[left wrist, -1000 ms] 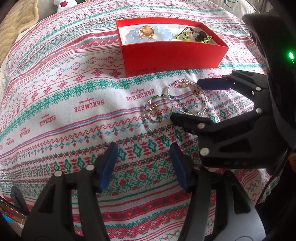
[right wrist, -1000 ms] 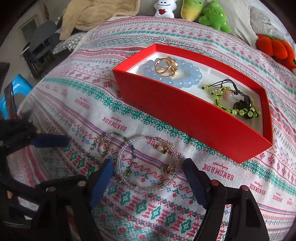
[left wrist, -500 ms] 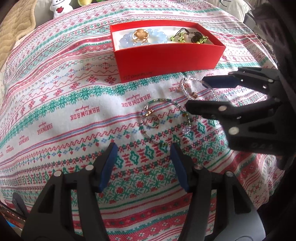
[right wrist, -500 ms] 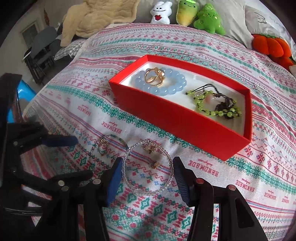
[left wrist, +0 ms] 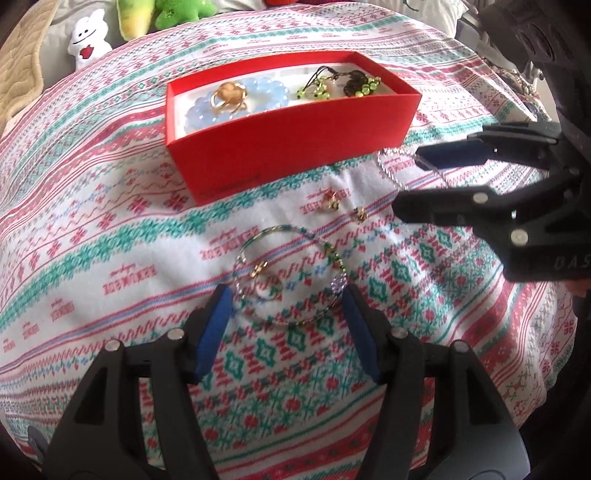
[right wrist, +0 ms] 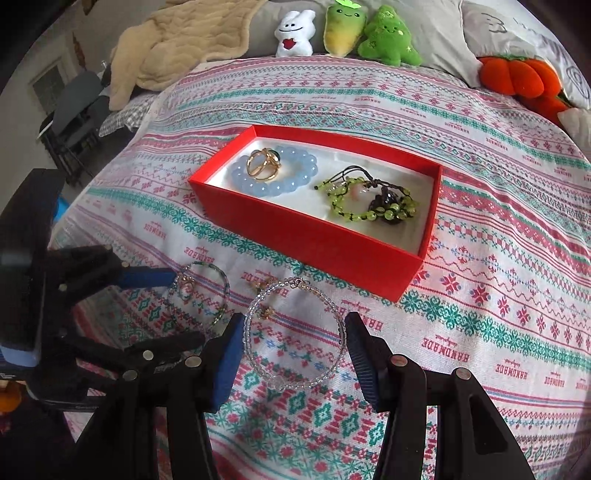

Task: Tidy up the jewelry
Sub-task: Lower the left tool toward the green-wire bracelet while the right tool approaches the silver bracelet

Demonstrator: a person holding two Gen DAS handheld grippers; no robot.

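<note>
My right gripper is shut on a clear bead bracelet, its pads pressing both sides of the ring and holding it just above the patterned cloth. In the left wrist view the same right gripper and clear bracelet are at the right, near the red box. Two small gold earrings lie on the cloth below the box. My left gripper straddles a green-and-blue bead bracelet with a gold ring inside it; its jaws are opening and the pads do not press.
The red box holds a pale blue bead bracelet, a gold ring and a green bead string. Plush toys, a beige blanket and orange plush line the far edge.
The right gripper closed on the clear bracelet and lifted it off the cloth, leaving the earrings behind. The left gripper moved forward until the green bracelet lay between its pads.
</note>
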